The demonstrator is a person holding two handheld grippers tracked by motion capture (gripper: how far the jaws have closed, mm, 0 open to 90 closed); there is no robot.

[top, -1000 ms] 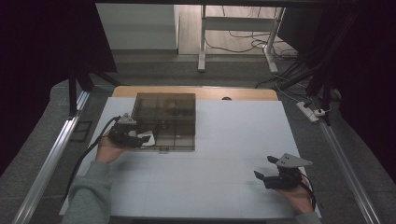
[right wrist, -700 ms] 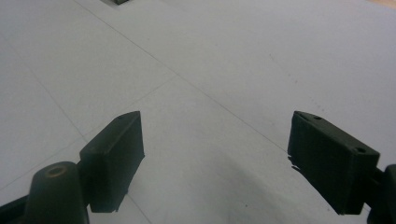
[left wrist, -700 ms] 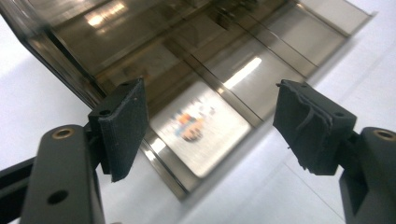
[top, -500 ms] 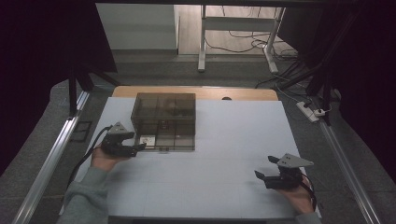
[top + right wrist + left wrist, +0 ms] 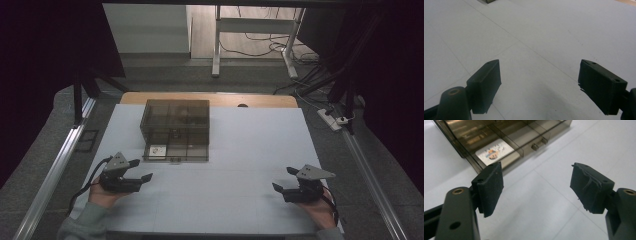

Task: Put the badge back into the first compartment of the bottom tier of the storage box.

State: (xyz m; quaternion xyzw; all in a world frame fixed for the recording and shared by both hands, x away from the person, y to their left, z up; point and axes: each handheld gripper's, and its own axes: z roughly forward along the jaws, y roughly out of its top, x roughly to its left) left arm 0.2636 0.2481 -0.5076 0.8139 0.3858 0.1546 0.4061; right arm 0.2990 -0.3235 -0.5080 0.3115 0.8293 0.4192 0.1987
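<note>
1. I see the smoked-plastic compartment box [image 5: 176, 129] standing at the far left-centre of the white table [image 5: 250, 150], its front edge near my left gripper [image 5: 140, 171] but not touching it; the gripper sits just in front of and to the left of the box's near corner.
2. In the left gripper view, the box [image 5: 506, 137] lies beyond the left pad [image 5: 489, 187], and a white printed card [image 5: 494, 151] rests inside its near compartment, with a small latch [image 5: 539, 143] on the front wall.
3. My left gripper's jaws are spread wide, holding nothing; bare table shows between them.
4. My right gripper [image 5: 285, 181] rests at the near right, well apart from the box, jaws likewise wide apart and holding nothing.
5. Count: one box, one card, two grippers, two hands.
6. Open white surface runs from the box's right side to the table's right edge, and across the whole near strip between my grippers.
</note>
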